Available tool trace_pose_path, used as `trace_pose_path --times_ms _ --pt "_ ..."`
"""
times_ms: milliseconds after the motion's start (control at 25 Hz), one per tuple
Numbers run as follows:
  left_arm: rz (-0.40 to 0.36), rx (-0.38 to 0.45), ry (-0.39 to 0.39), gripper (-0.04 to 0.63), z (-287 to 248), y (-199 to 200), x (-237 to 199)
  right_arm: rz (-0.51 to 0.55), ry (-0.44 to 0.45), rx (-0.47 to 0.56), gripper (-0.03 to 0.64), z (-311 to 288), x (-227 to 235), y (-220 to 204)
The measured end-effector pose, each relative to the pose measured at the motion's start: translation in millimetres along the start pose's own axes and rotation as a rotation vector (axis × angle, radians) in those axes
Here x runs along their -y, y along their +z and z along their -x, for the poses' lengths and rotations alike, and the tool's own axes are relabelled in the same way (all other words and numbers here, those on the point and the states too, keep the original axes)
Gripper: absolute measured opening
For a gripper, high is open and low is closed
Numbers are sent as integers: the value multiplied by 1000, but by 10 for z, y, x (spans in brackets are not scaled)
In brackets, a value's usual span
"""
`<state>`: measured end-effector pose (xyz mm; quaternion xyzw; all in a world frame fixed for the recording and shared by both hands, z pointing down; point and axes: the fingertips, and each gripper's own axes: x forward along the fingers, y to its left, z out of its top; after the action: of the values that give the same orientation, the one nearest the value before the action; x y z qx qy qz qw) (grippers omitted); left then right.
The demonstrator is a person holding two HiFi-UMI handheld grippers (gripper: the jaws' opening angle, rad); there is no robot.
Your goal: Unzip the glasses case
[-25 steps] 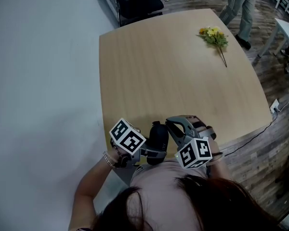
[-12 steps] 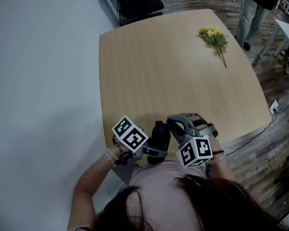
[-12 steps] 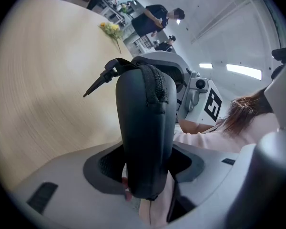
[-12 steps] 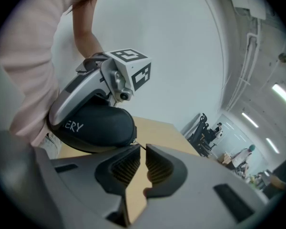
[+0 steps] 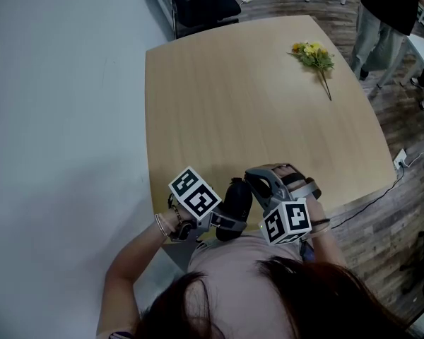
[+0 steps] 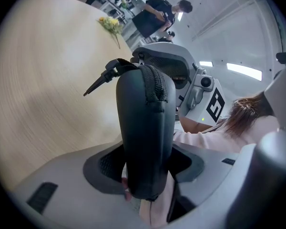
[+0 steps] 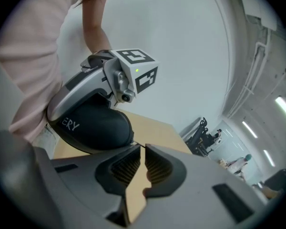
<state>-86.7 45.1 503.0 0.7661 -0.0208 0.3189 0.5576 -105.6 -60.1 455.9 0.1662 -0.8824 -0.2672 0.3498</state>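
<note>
Head view: little change bar slight wrist twists at worktop's (image 5: 233,104) near edge, L tongs (image 6: 143,161) stay clamped on glasses case (image 5: 233,200), R tongs (image 7: 143,149) near-shut & empty, zip tab (image 6: 99,84) free, unzip pending.

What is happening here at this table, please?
A person at a table has a hand-held gripper in each hand. The left hand-held gripper holds a black glasses case between its jaws, and the zip looks closed. The right hand-held gripper, its jaws almost together, is right beside the case. Whether it has the zip pull cannot be told.
</note>
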Motion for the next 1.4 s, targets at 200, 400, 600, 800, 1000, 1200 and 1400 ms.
trace_pose_path --times_ms 200,400,600,800,1000,1200,1400 --pt "5 -8 -6 247 -7 6 -4 33 2 -8 35 -12 6 -4" --pt "12 -21 -14 247 -20 0 -18 65 6 -23 35 -30 -5 -18" --pt "-18 -67 -11 247 -156 26 19 -41 -61 103 15 39 230 279" --pt "-41 -93 -2 247 -221 40 22 -4 -121 115 15 43 421 369" --pt "-26 -61 -19 248 -165 33 -1 -46 -137 80 15 36 470 233" --pt "10 43 -42 249 -54 74 -56 -94 -154 45 15 49 486 76" --pt "29 223 -39 249 106 178 -82 -202 -196 8 15 102 527 -80"
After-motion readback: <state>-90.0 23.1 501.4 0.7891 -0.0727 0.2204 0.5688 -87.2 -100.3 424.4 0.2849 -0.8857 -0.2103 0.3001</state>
